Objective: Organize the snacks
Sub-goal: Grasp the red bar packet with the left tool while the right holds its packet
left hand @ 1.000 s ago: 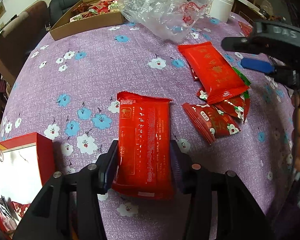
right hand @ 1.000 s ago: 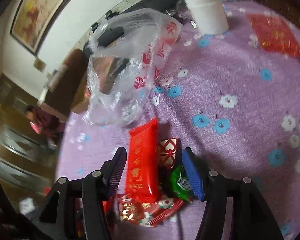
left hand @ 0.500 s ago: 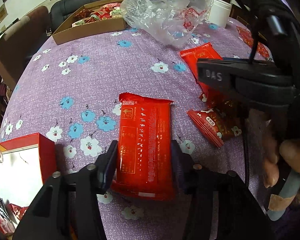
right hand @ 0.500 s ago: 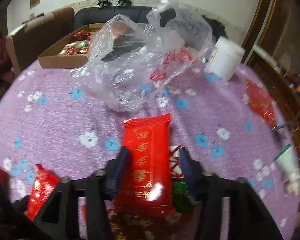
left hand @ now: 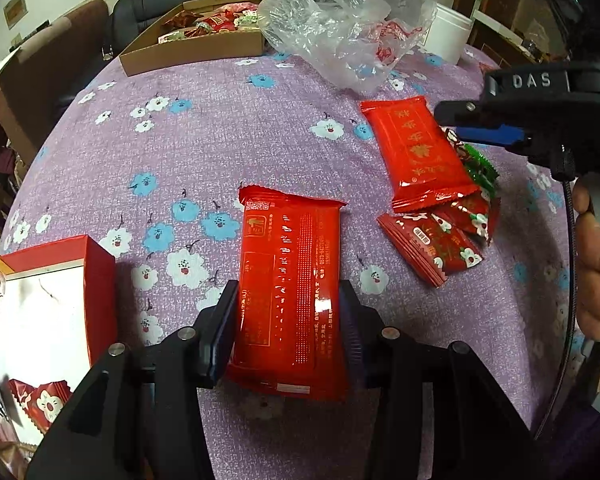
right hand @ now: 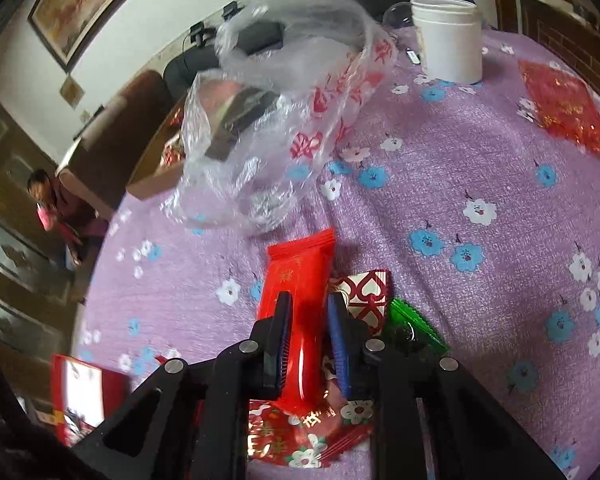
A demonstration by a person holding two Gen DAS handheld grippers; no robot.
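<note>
- The red box (left hand: pixel 60 300) at the lower left runs off the left wrist view, its contents barely readable; the cardboard tray (left hand: pixel 192 48) of snacks sits at the far counter edge, half behind the crumpled plastic bag (left hand: pixel 340 40).
- Left tool (left hand: pixel 288 320): clamped on the large red packet (left hand: pixel 290 280), pads pressing both long sides, and the packet lies flat on the purple flowered counter (left hand: pixel 220 140).
- Right tool (right hand: pixel 306 336): jaws closing, nearly together, pinching the long red packet (right hand: pixel 296 280) atop the small pile; a heart-patterned wrapper (right hand: pixel 368 296) and a green wrapper (right hand: pixel 416 324) lie just beside it, partly hidden by the tool.
- Open cloth lies between the two packets and in front of the white tub (right hand: pixel 448 40).
</note>
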